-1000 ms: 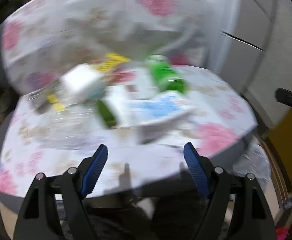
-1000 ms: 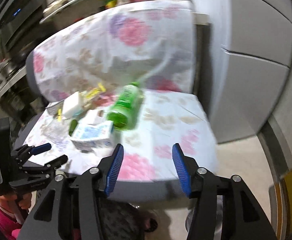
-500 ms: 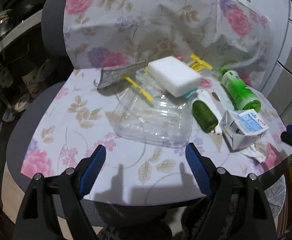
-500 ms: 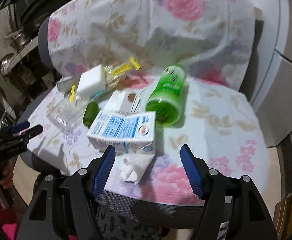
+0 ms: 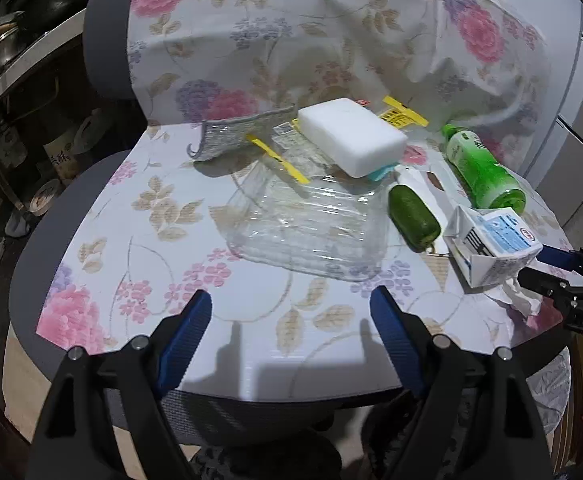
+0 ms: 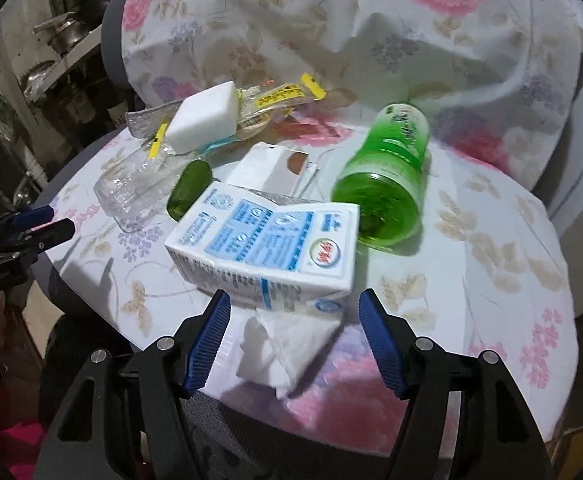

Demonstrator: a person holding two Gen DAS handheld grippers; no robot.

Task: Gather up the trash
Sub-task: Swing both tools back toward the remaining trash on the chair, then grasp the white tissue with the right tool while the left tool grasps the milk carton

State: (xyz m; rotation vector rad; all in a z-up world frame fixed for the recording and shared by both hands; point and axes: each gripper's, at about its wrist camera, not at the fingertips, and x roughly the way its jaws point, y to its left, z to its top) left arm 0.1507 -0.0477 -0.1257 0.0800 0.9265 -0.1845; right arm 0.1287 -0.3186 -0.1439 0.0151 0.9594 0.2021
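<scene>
On the chair seat [image 5: 139, 216], draped in a floral cloth, the trash lay in a loose cluster toward the back and the right edge. The milk carton [image 6: 267, 252] lay on its side near the front edge, its long axis running across the seat, its opened top toward the left side. A crumpled tissue [image 6: 287, 344] sat just in front of it, touching its lower edge. The right hand-held gripper [image 6: 293, 336] hovered with its jaws apart on either side of the tissue, not pressing on it; they had just been closing a little. Behind the carton, the green bottle [image 6: 387, 184] lay on its side, base toward the front edge and neck toward the backrest. A clear plastic tray [image 5: 311, 224] lay flat mid-seat, with a white sponge [image 5: 351, 136] overlapping its back edge. The left hand-held gripper [image 5: 291, 336] stood wide open above the front edge, empty.
</scene>
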